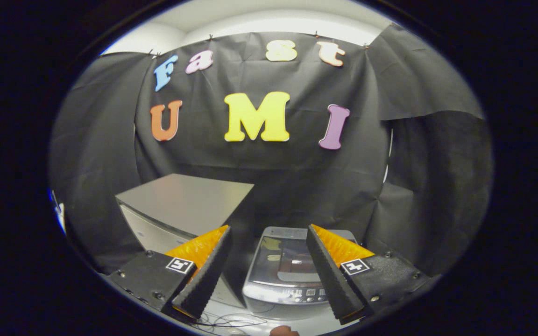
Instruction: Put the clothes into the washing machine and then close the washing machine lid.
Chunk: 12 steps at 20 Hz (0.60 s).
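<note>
Black-cloth booth, lidded washing machine (292,273) between parted empty fingers (269,233)

Staged recording booth, not a lived-in home. Black cloth (297,177) hangs pinned as wall on all sides, pale ceiling above it. A small top-loading washing machine (292,275), toy-sized by its look, sits beside a plain grey cabinet (180,205). Loose thin cables (222,322) lie on the pale surface in front.

Washing machine, lid shut
Small grey top-loading washing machine (292,273) stands upright; its glossy lid (287,259) lies flat, control buttons along front edge.
</note>
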Tool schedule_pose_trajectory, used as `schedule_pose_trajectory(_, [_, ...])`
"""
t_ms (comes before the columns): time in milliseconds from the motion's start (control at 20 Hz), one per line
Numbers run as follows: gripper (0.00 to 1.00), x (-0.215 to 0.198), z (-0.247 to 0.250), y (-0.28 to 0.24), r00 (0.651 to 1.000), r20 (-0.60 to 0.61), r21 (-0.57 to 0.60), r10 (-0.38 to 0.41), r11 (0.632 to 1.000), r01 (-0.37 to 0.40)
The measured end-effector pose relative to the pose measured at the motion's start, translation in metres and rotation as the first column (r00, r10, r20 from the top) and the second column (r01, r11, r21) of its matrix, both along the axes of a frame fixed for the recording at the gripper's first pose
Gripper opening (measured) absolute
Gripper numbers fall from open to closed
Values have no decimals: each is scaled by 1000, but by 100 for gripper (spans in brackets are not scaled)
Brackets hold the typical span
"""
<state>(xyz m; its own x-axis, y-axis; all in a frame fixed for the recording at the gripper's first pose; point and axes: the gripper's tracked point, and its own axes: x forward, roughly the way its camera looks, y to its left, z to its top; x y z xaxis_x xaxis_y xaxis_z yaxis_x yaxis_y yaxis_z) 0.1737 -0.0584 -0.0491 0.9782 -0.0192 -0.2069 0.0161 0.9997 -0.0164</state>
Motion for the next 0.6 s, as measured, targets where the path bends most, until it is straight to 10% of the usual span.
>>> schedule_pose_trajectory(600, [100, -151, 80, -5, 982, 189, 20, -30, 999, 26])
